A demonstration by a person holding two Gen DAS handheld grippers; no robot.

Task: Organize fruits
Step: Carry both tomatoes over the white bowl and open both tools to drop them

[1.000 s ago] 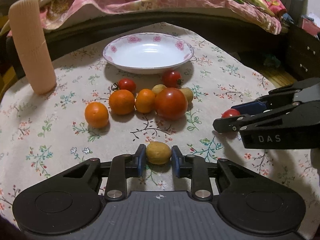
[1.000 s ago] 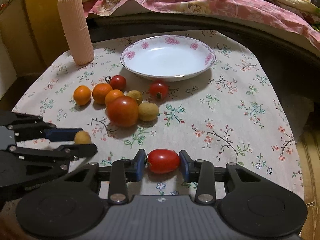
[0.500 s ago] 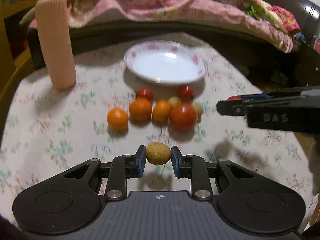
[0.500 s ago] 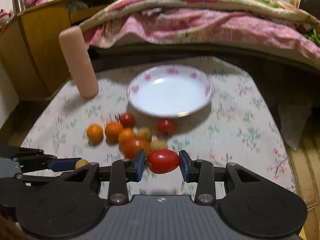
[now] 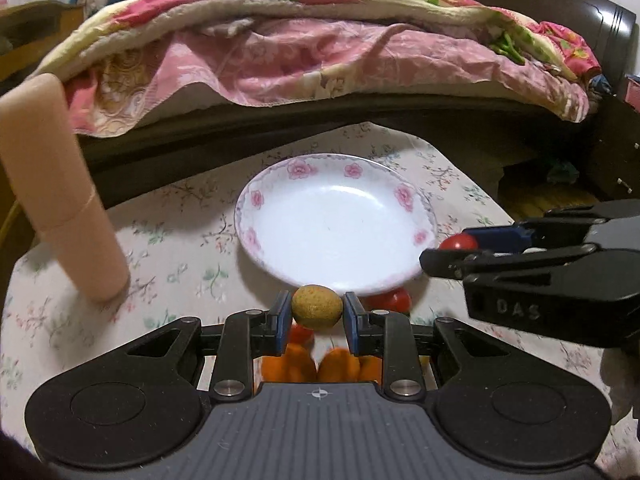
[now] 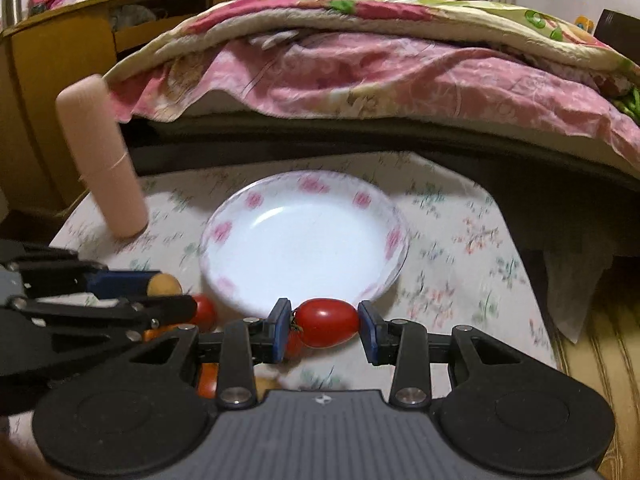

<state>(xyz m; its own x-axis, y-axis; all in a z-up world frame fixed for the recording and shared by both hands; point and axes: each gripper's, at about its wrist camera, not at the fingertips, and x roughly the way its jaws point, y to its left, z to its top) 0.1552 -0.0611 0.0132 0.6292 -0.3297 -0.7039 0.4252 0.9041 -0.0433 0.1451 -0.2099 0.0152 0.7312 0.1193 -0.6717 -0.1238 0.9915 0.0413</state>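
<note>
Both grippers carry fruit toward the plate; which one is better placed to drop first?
Probably left: its yellow-brown fruit is at the plate's near rim. The right gripper's tomato looks about equally close.

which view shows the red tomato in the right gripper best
The right wrist view. There the red tomato sits whole and centred in the right hand-held gripper, clamped end to end between its blue pads. In the left wrist view only a small red sliver of it peeks past the gripper's fingers, seen from the side.
</note>
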